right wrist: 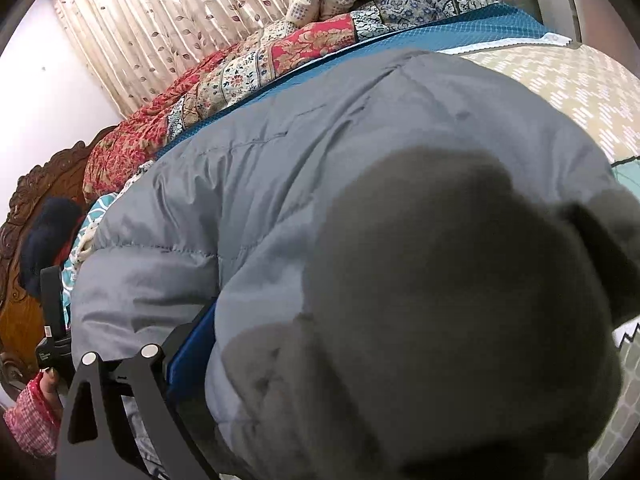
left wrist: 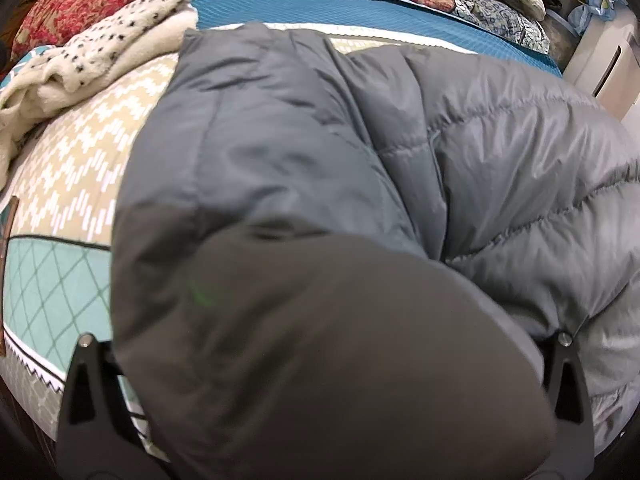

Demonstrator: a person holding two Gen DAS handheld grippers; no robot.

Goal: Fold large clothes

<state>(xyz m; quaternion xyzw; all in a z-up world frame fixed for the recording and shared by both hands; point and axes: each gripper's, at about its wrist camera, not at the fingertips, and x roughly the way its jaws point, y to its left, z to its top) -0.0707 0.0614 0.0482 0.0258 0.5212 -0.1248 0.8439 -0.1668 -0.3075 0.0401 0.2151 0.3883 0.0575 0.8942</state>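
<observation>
**Grey puffer jacket bunched over both grippers on the bed**

At the left edge of the bed (left wrist: 60, 184), in the left wrist view, a cream fleece blanket with dark specks (left wrist: 92, 60) lies crumpled on the beige and teal patterned bedspread. Behind it, along the far edge, runs a red floral quilt (left wrist: 100, 4) and a blue mat (left wrist: 320, 4).

The grey puffer jacket (left wrist: 304, 168) fills the middle of the bed and spreads to its right side, quilted panels showing on the right. A blurred fold of it drapes over the left gripper (left wrist: 320, 360); its black fingers (left wrist: 86, 392) stand far apart, one at each lower corner, with jacket cloth heaped between them.

In the right wrist view the jacket (right wrist: 320, 152) likewise covers the right gripper (right wrist: 280, 360). One black finger (right wrist: 120, 392) shows at lower left beside a blue strip; the other is hidden by cloth, so whether they grip cannot be told. A carved wooden headboard (right wrist: 24, 288) and a leaf-print curtain (right wrist: 160, 20) stand behind the bed.
</observation>
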